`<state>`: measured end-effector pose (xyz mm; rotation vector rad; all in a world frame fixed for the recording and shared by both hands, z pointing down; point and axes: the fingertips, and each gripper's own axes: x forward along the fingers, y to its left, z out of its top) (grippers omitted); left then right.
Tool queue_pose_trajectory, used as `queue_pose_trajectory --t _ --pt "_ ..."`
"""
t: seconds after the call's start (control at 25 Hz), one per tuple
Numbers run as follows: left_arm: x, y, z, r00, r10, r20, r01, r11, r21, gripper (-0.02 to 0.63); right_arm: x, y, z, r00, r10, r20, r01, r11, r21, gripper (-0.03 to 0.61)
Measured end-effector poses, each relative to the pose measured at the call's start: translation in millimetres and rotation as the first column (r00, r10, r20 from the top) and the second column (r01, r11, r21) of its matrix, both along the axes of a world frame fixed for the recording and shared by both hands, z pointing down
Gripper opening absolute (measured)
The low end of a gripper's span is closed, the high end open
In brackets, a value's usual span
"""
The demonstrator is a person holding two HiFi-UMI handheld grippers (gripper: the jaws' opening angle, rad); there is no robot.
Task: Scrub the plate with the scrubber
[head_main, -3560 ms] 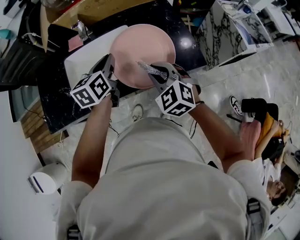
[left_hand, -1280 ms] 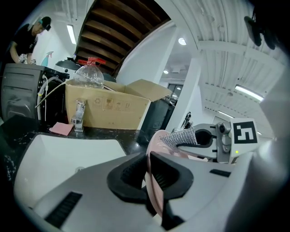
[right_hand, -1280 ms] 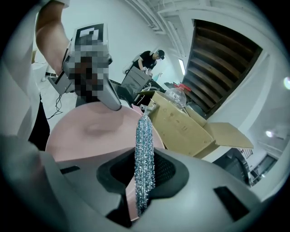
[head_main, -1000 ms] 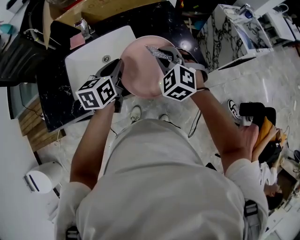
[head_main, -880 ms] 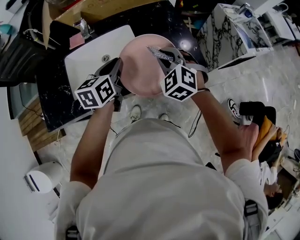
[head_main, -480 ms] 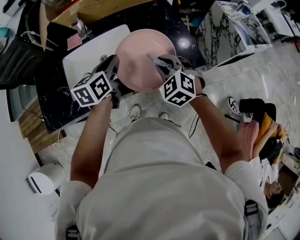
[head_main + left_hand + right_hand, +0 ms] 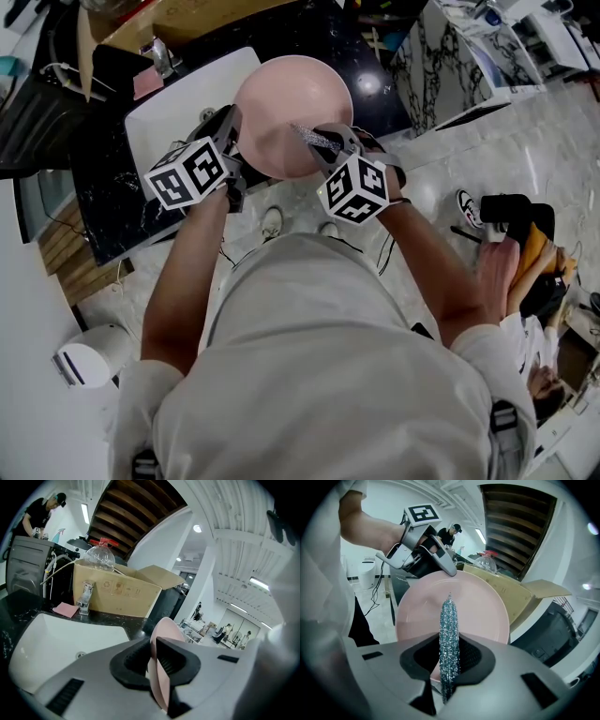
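Observation:
The pink plate (image 7: 286,108) is held tilted over the sink edge, and my left gripper (image 7: 230,129) is shut on its left rim. In the left gripper view the rim (image 7: 161,667) sits pinched between the dark pads; these jaws have just been opening a little, with the plate still between them. My right gripper (image 7: 330,142) is shut on the silvery steel-wool scrubber (image 7: 313,138), whose tip lies against the plate's lower right face. In the right gripper view the scrubber (image 7: 449,634) stands upright between the pads in front of the plate (image 7: 480,606), with the left gripper (image 7: 440,564) at the plate's far rim.
A white sink (image 7: 173,108) with a faucet (image 7: 161,58) is set in a black countertop (image 7: 112,202). A pink cloth (image 7: 148,86) lies by the faucet. A cardboard box (image 7: 117,592) with a plastic bottle (image 7: 99,557) stands behind. A person sits on the floor at right (image 7: 525,272).
My right gripper has drawn the scrubber from the plate's upper part down toward its near right edge. The left gripper and the plate have barely shifted.

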<state>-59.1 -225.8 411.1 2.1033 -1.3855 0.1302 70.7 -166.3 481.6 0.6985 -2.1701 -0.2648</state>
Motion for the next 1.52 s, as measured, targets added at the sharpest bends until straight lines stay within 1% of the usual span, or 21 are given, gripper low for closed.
queue_pose_trajectory --t 0.24,0.36,0.52,0.64,0.76,0.92,1.08,1.28,1.52 --pt "-2.6 -1.4 -0.4 1.0 -0.009 0.001 0.009 1.0 -0.001 0.038 -16.3 22.3 4.8 0.998 -0.053 0.015 0.053 0.998 -0.015 0.077" --pt "-3.5 -0.9 0.5 1.0 -0.006 0.012 0.006 1.0 -0.001 0.038 -17.1 22.8 0.5 0.998 -0.054 0.036 0.054 0.999 -0.009 0.077" --pt "-3.6 2.0 2.1 1.0 -0.001 0.012 0.001 1.0 -0.006 0.034 -6.0 2.7 -22.8 0.996 0.005 0.089 -0.007 1.0 0.023 0.077" --pt "-3.3 4.0 2.7 1.0 0.006 0.024 -0.005 1.0 -0.005 0.031 6.8 -20.4 -38.4 0.995 0.063 0.083 -0.069 0.994 0.079 0.078" --pt "-1.8 6.2 1.8 0.999 0.012 0.032 -0.012 1.0 -0.004 0.029 15.6 -40.8 -49.9 0.99 0.11 0.084 -0.119 0.987 0.112 0.078" --pt "0.1 8.7 2.0 0.999 0.02 0.044 -0.02 1.0 -0.006 0.029 19.9 -62.4 -62.6 0.982 0.154 0.107 -0.167 0.978 0.124 0.077" --pt "1.5 14.2 2.4 0.998 0.023 0.055 -0.023 1.0 -0.008 0.031 18.5 -74.2 -64.8 0.979 0.178 0.102 -0.191 0.974 0.123 0.077" --pt "8.9 19.1 2.8 0.998 0.046 0.049 -0.045 0.999 -0.013 0.034 10.1 -78.2 -59.3 0.983 0.166 0.074 -0.174 0.977 0.126 0.078" --pt "14.6 21.6 4.6 0.997 0.059 0.04 -0.059 0.998 -0.02 0.034 -13.2 -68.3 -59.5 0.996 0.087 0.036 -0.091 0.983 0.159 0.077"
